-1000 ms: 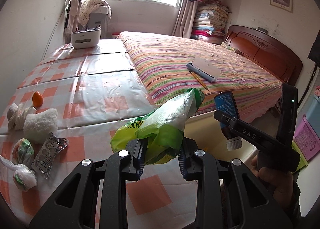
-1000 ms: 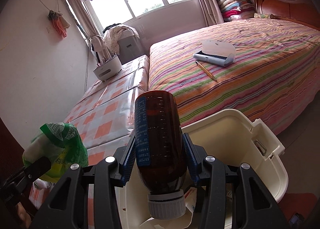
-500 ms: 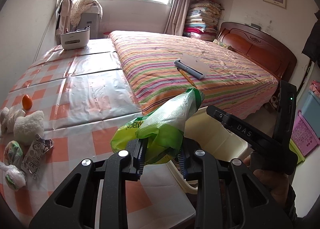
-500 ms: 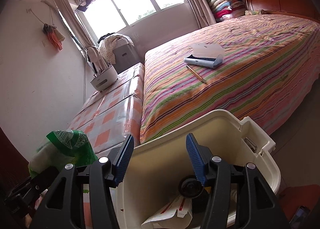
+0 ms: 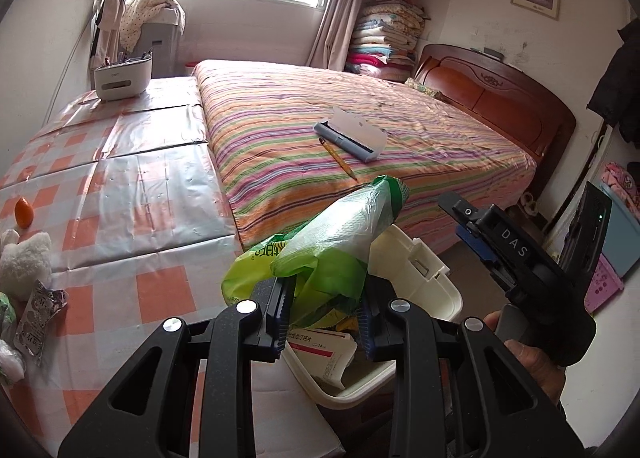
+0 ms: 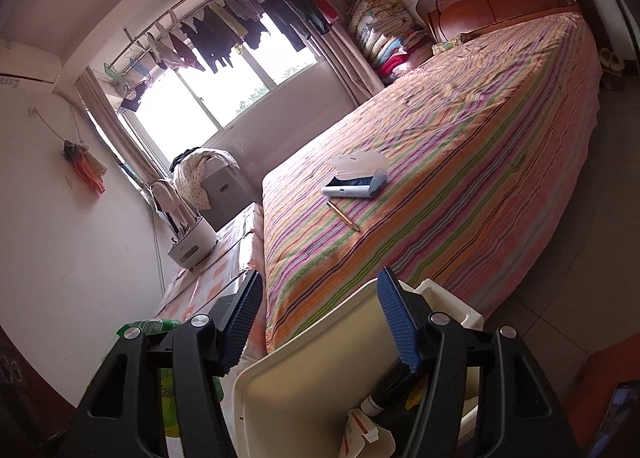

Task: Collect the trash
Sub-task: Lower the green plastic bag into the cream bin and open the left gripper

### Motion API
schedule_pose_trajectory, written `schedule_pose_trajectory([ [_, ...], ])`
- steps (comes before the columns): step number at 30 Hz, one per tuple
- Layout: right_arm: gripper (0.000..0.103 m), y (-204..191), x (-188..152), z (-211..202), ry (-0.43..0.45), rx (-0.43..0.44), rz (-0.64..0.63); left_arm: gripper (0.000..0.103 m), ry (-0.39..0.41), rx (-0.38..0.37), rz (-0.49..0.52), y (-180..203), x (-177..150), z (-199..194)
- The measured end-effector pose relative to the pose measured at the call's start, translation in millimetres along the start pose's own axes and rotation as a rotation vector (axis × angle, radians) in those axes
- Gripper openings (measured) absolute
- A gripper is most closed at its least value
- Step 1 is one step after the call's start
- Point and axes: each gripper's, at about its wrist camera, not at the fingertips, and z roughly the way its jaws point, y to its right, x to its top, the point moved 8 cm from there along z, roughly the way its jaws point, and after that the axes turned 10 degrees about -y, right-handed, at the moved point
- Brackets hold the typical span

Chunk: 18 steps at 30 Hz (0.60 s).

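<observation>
My left gripper (image 5: 322,314) is shut on a crumpled green and white plastic bag (image 5: 332,242) and holds it above the near end of a cream plastic bin (image 5: 420,270). The bin holds a red and white carton (image 5: 324,354). My right gripper (image 6: 320,322) is open and empty above the same bin (image 6: 320,362); it also shows in the left wrist view (image 5: 472,230) at the right. A brown bottle with a white cap (image 6: 384,390) lies inside the bin beside a paper box (image 6: 360,430). The green bag (image 6: 160,370) shows at the lower left of the right wrist view.
The orange-checked table (image 5: 120,217) holds a foil wrapper (image 5: 38,310), a white plush toy (image 5: 24,258), a small orange fruit (image 5: 23,211) and a white organiser (image 5: 122,75). The striped bed (image 5: 360,137) carries a pencil (image 5: 338,157) and a grey case (image 5: 352,133).
My right gripper opened and dropped the brown bottle into the bin, then rose and tilted. My left gripper carried the green bag rightward from over the table to over the bin.
</observation>
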Motion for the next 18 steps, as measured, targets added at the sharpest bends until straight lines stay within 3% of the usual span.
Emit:
schedule_pose_trajectory([
  [12,0.062,5.6,3.9,-4.1,0.018,0.016,0.028,0.031,-0.052,-0.04,0.038,31.3,-0.5,24.8],
  [15,0.062,6.9,4.2,-4.9,0.025,0.013,0.03,0.038,-0.057,-0.029,0.052,34.0,-1.7,27.5],
  [18,0.062,6.2,3.5,-4.8,0.025,0.015,0.029,0.073,-0.034,0.002,0.051,33.5,-1.4,24.3],
])
